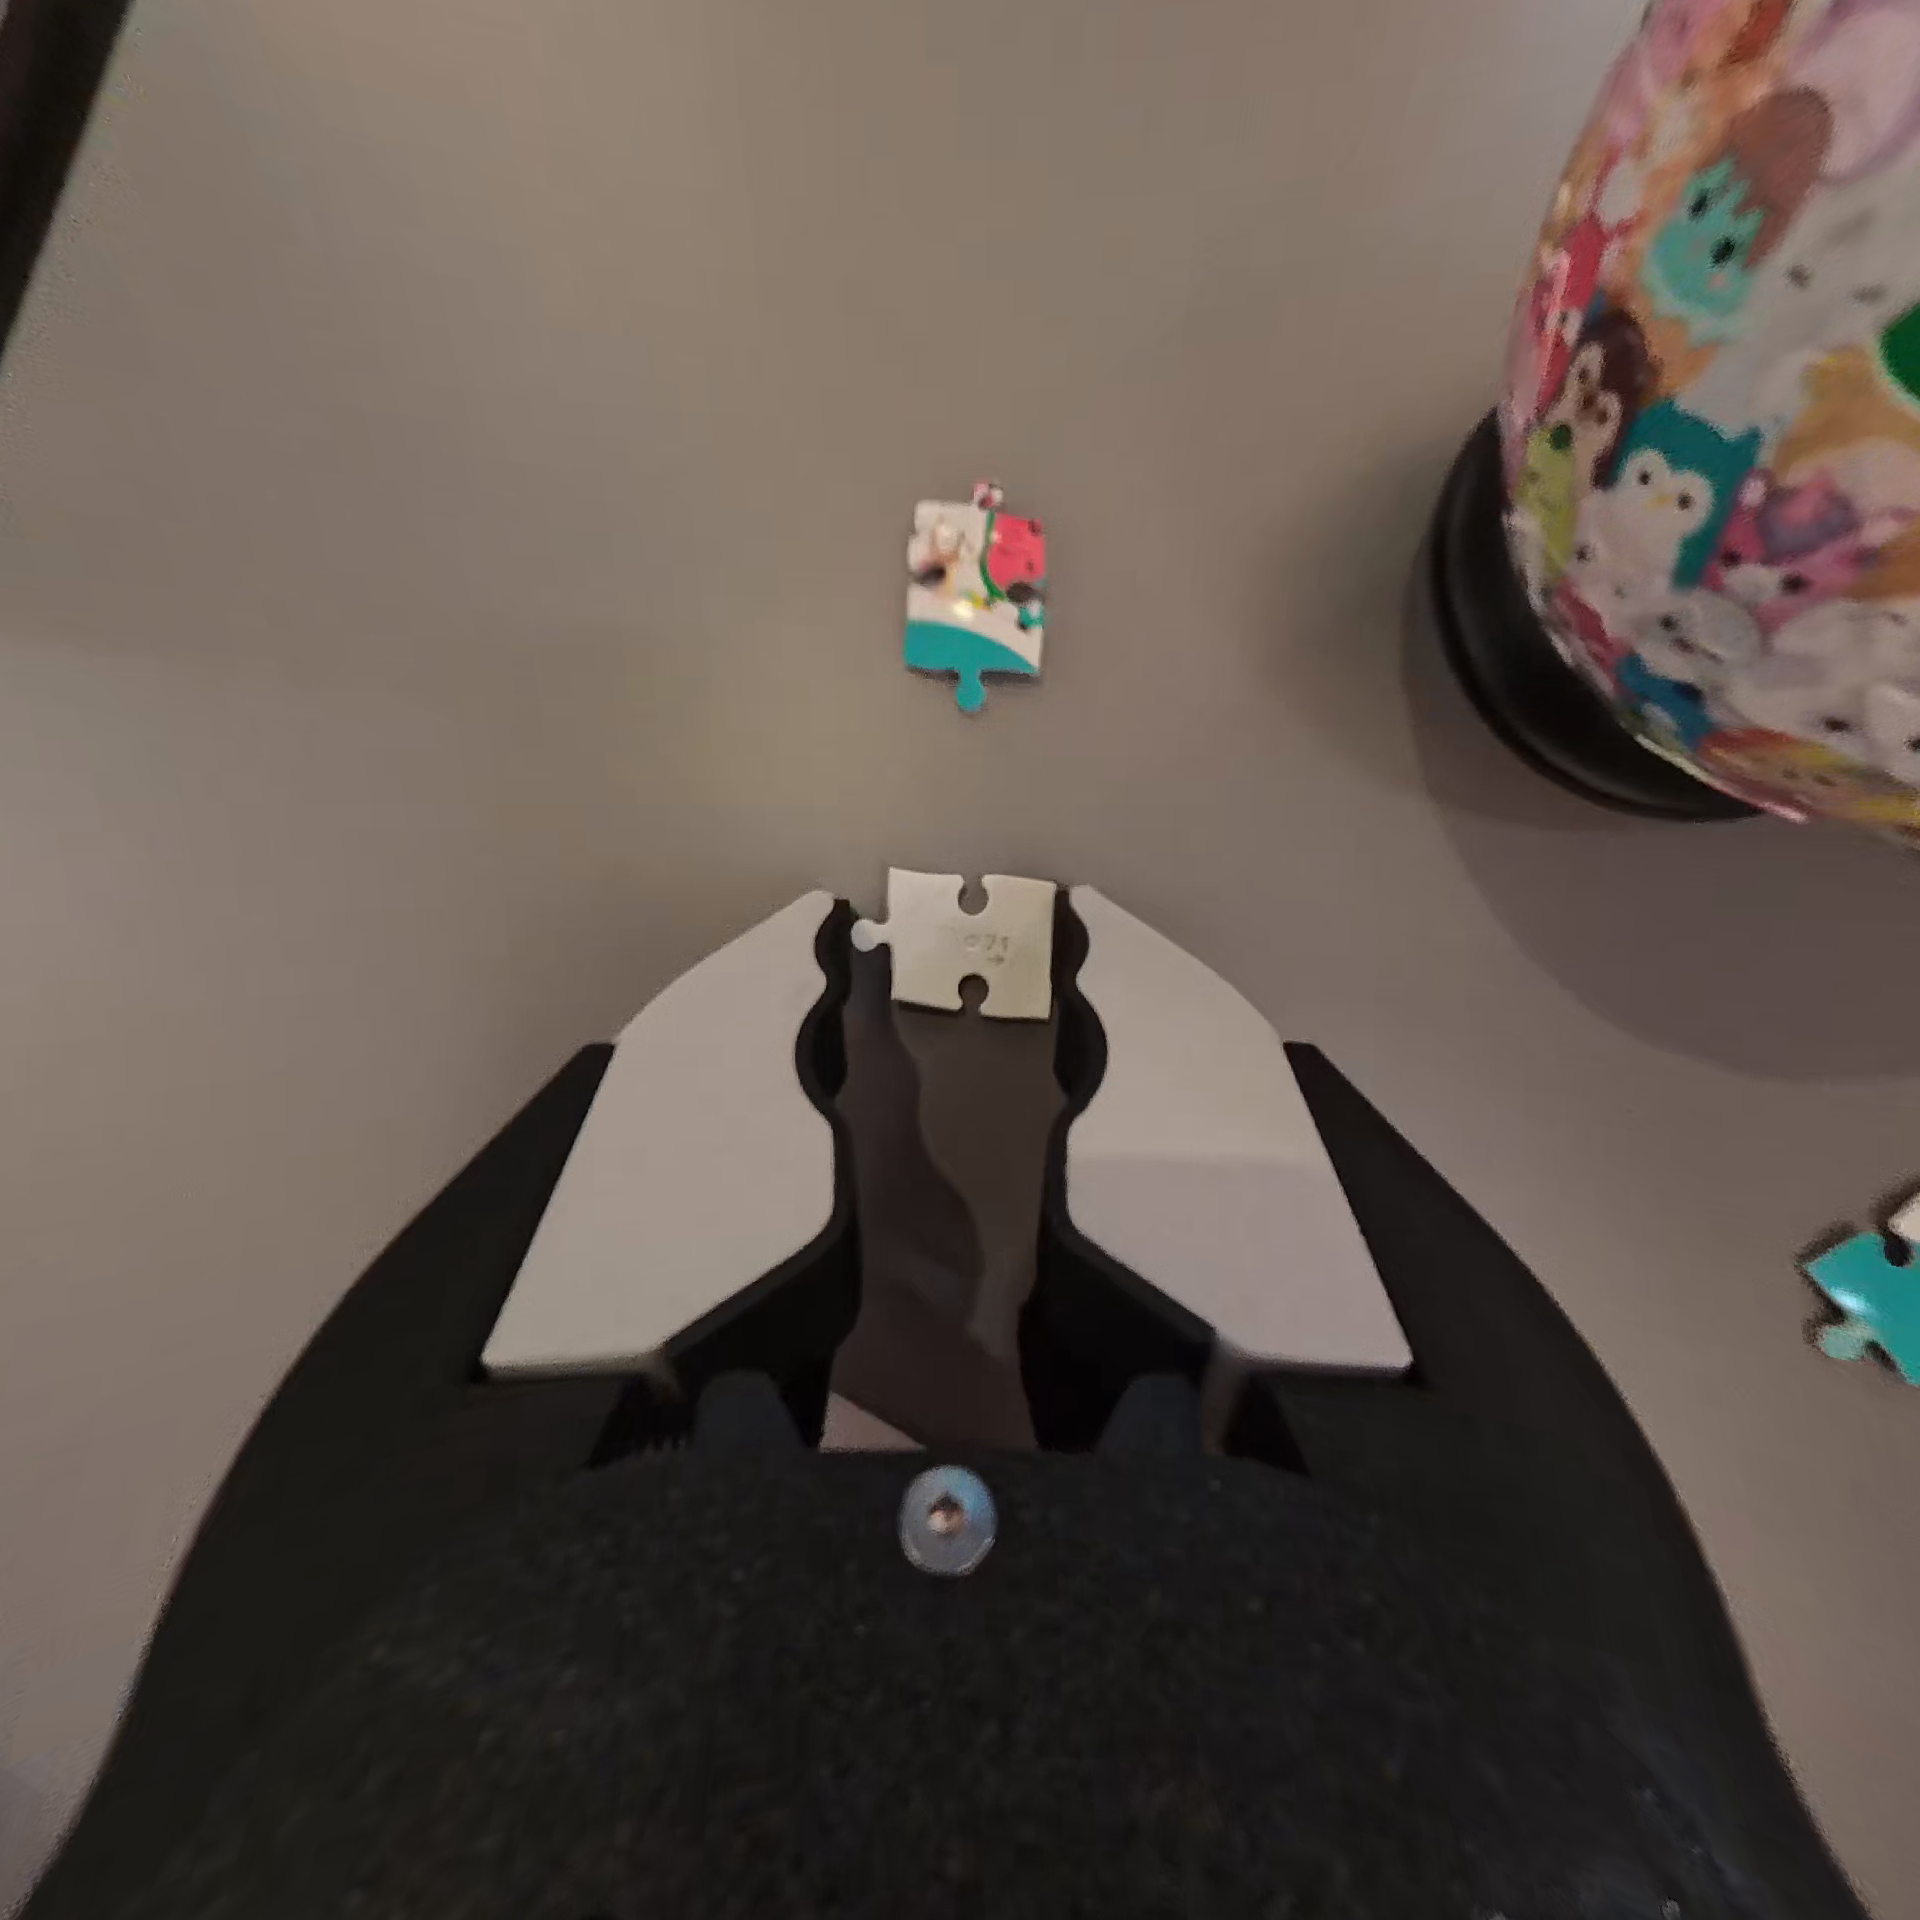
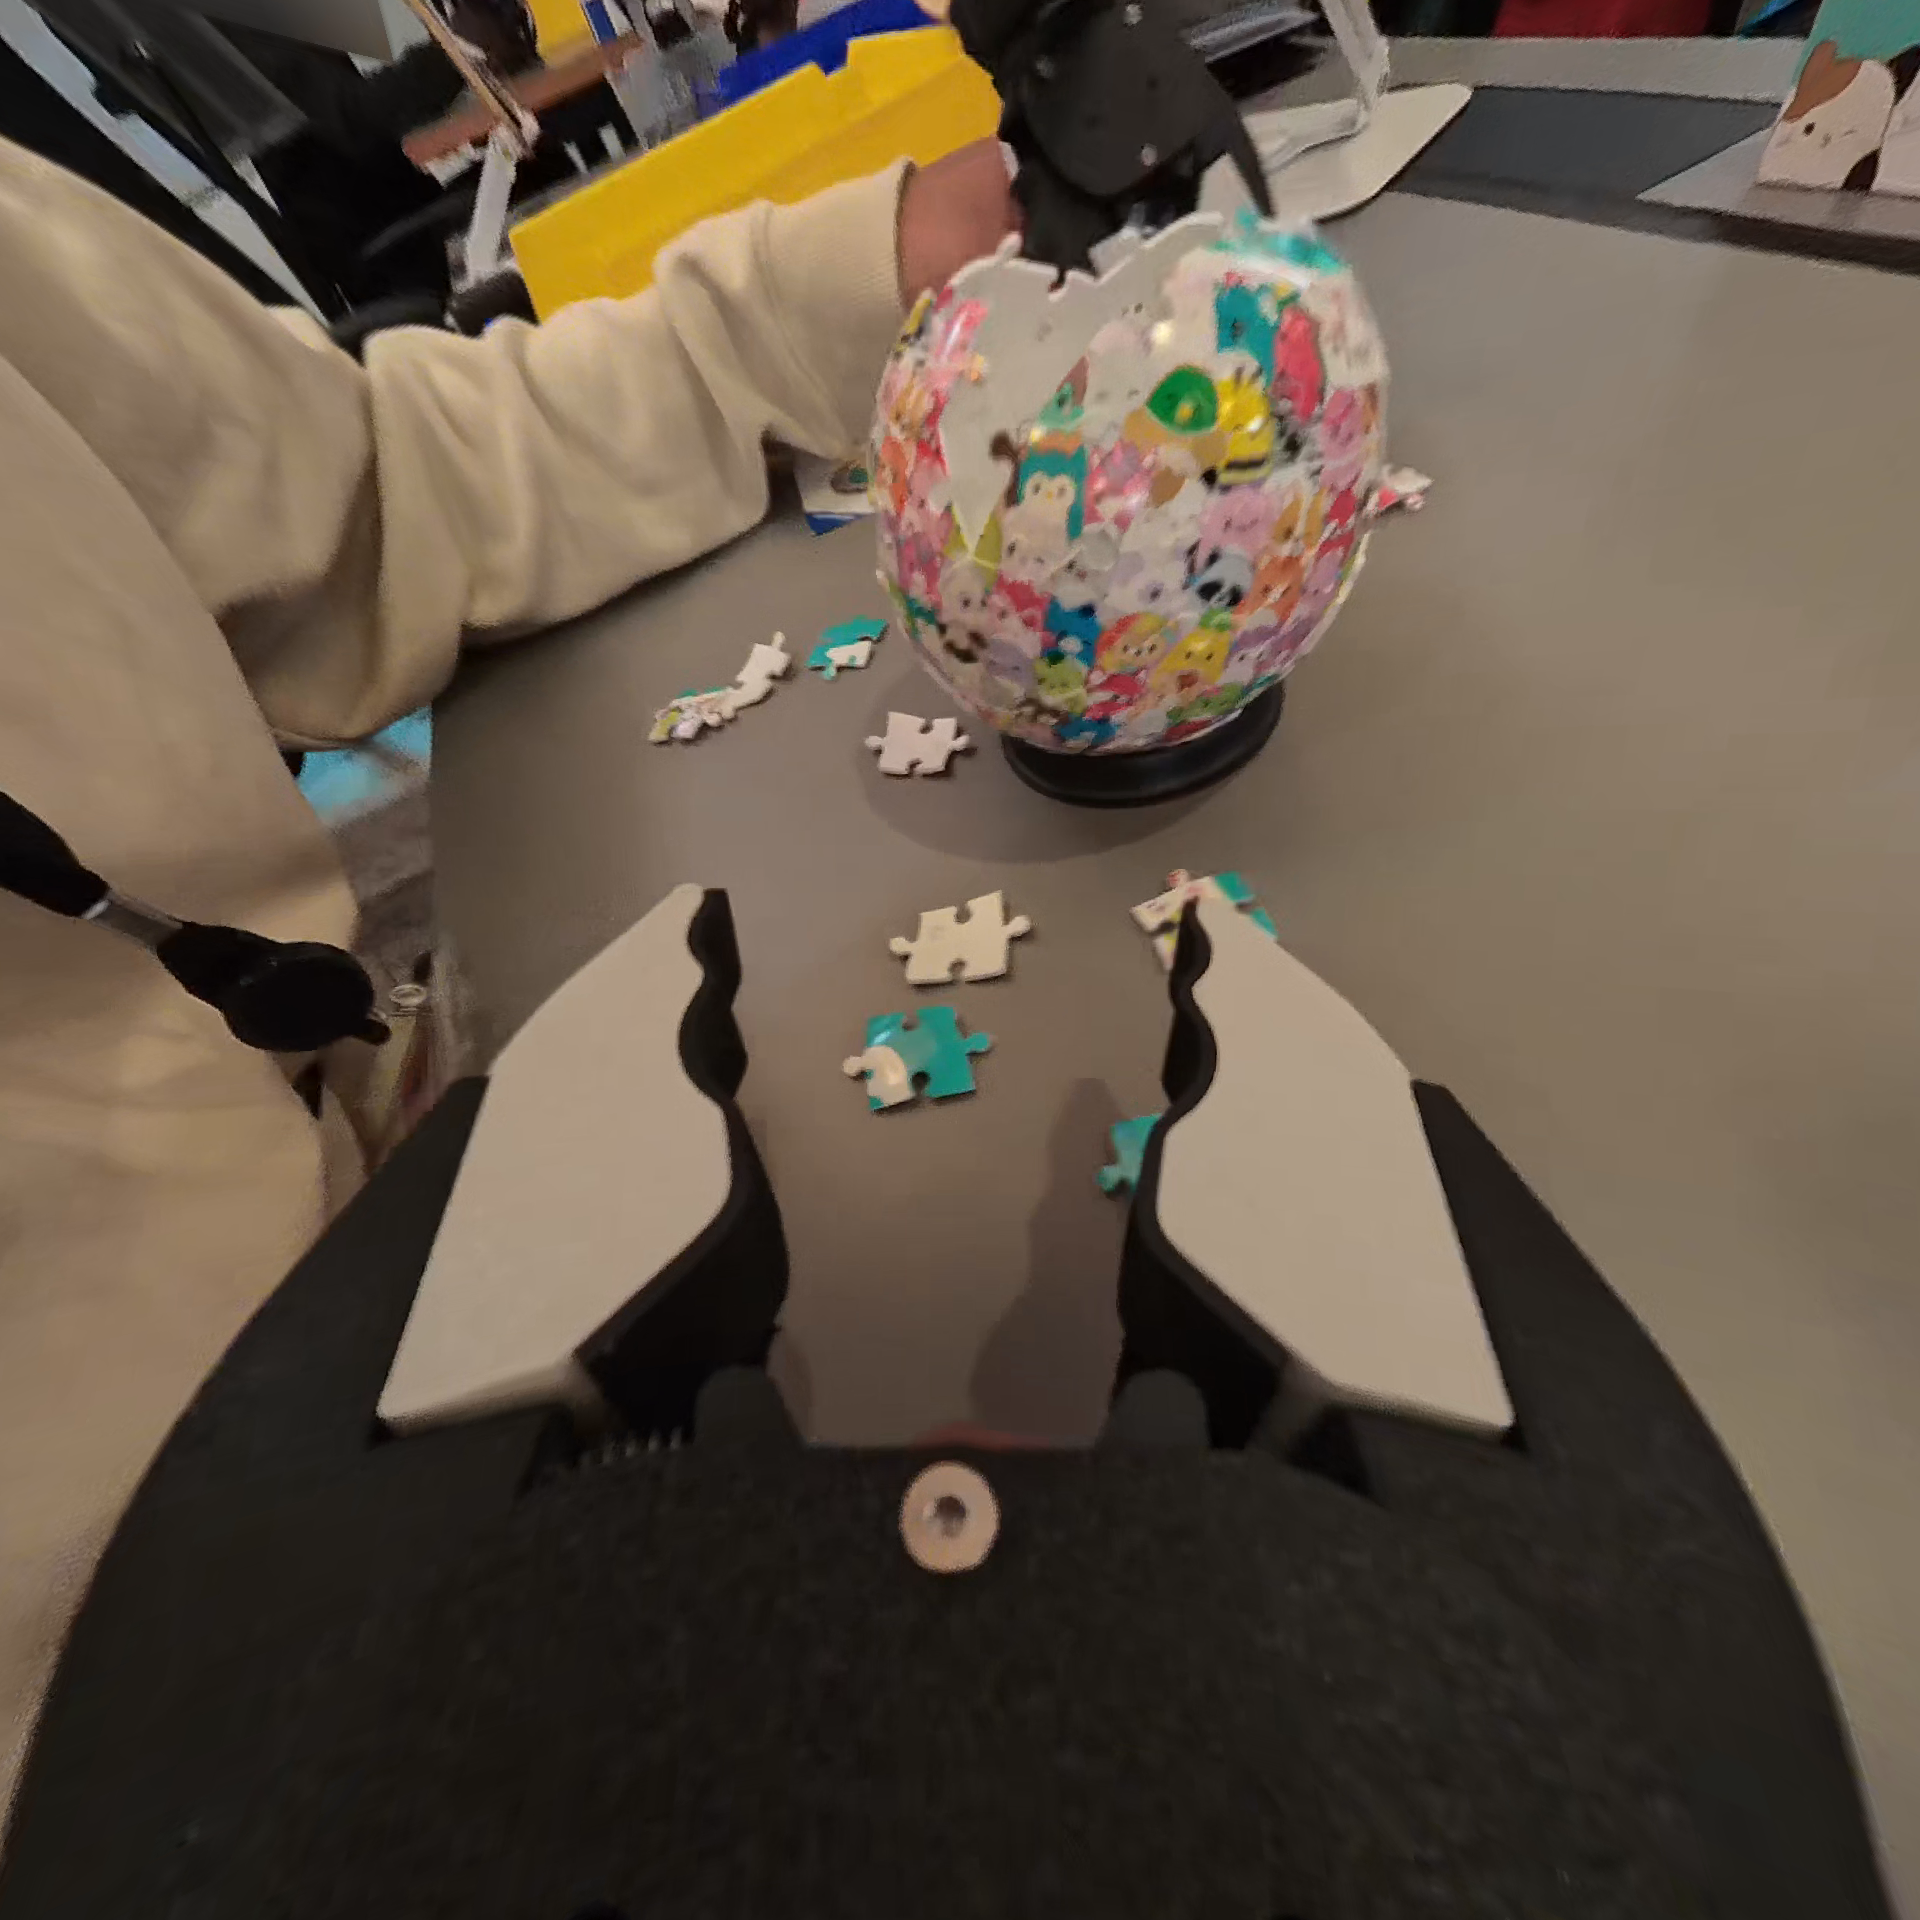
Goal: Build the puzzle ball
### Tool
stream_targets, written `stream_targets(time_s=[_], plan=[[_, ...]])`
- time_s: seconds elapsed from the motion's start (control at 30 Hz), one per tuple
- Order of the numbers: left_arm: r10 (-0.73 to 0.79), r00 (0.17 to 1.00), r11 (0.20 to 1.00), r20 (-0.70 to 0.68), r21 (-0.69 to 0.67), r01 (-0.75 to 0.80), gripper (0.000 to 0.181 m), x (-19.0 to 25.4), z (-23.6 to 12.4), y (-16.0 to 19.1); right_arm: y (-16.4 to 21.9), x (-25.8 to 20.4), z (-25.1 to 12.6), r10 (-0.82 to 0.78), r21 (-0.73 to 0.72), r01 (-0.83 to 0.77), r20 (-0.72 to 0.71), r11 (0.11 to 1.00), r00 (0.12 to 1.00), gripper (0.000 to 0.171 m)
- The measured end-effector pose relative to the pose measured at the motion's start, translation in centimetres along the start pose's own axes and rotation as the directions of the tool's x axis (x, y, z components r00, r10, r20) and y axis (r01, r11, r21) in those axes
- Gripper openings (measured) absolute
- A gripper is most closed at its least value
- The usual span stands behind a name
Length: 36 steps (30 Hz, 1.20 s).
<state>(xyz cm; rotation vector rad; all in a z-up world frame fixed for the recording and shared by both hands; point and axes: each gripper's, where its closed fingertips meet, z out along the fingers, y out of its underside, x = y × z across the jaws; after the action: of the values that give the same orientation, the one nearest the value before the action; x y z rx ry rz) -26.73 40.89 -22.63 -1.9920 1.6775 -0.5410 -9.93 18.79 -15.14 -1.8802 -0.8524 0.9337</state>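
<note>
Right wrist view: puzzle ball point(image 2: 1127, 499) on black stand point(image 2: 1143, 764), mostly built, top open with jagged rim. Loose pieces point(image 2: 961, 935) on table point(image 2: 1558, 831). Right gripper point(image 2: 951, 945) spread, empty. Left gripper point(image 1: 961, 940) pinching blank-side piece point(image 1: 971, 945) above table.

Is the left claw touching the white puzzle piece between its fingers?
Touching. In the left wrist view the left gripper has the face-down white puzzle piece pinched between its fingertips, with the right edge against one finger and the left tab against the other.
</note>
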Motion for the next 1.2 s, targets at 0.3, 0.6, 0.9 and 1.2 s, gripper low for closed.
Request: stream_targets(time_s=[0.3, 0.6, 0.9, 1.2], plan=[[-0.083, 0.996, 0.987, -0.031, 0.137, 0.087, 0.036, 13.0, -7.5, 2.9, -13.4, 15.3, 6.1, -0.452, -0.243, 0.438, 0.0, 0.865, 0.892, 0.051], [-0.258, 0.965, 0.956, 0.05, 0.161, 0.247, 0.036, 19.7, -10.7, 8.0, -5.8, 13.9, 20.6, -0.384, -0.368, 0.634, 0.557, 0.68, 0.736, 0.048], [-0.323, 0.946, 0.933, 0.026, 0.175, 0.313, 0.036, 21.7, -10.7, 8.9, -4.6, 18.2, 17.4, -0.413, -0.536, 0.505, 0.292, 0.676, 0.863, 0.025], [-0.369, 0.929, 0.894, -0.003, 0.272, 0.356, 0.035, 23.5, -10.4, 5.5, 2.4, 3.0, 0.7, -0.288, -0.532, 0.204, -0.08, 0.822, 0.954, 0.024]])
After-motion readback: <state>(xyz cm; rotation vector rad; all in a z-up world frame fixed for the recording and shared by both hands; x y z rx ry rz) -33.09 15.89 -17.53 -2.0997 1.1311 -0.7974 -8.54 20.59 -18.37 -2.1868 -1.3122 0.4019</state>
